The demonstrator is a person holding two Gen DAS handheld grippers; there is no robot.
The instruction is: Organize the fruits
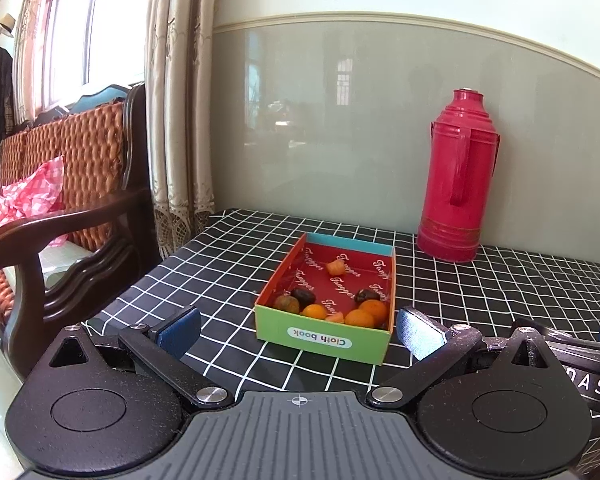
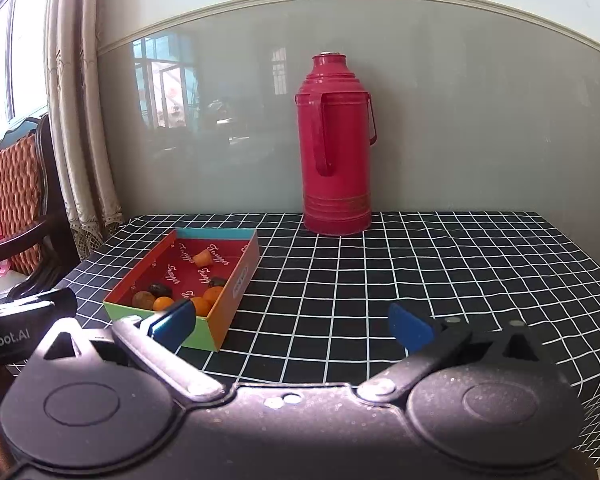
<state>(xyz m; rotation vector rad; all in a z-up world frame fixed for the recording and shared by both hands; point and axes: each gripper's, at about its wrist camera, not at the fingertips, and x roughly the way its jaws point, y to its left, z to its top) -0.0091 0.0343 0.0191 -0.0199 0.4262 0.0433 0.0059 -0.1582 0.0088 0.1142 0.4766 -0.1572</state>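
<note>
The left tool (image 1: 298, 330) is held low over the near edge of the black tabletop with a white grid pattern (image 1: 204, 264), pointing straight at the shallow cardboard box with a red lining and green front wall (image 1: 324, 338); its blue-padded fingers (image 1: 180, 330) stand wide apart with nothing between them. The right tool (image 2: 290, 326) sits level beside it, further right, its fingers likewise spread and empty, aimed at bare tabletop.

The box rests on the tabletop's left part, just ahead of the left tool. Inside, small round orange fruits (image 1: 366, 312) and darker, brownish fruits (image 1: 303, 295) cluster at the near end, while one orange piece (image 1: 335, 267) lies apart towards the far end. The front wall cuts off the lowest fruits, and what kind the dark ones are cannot be made out.

A tall red thermos flask with a handle (image 2: 336, 148) stands upright against the grey wall, well apart from the box. In the right wrist view the left finger of the right tool covers the box's near corner.
</note>
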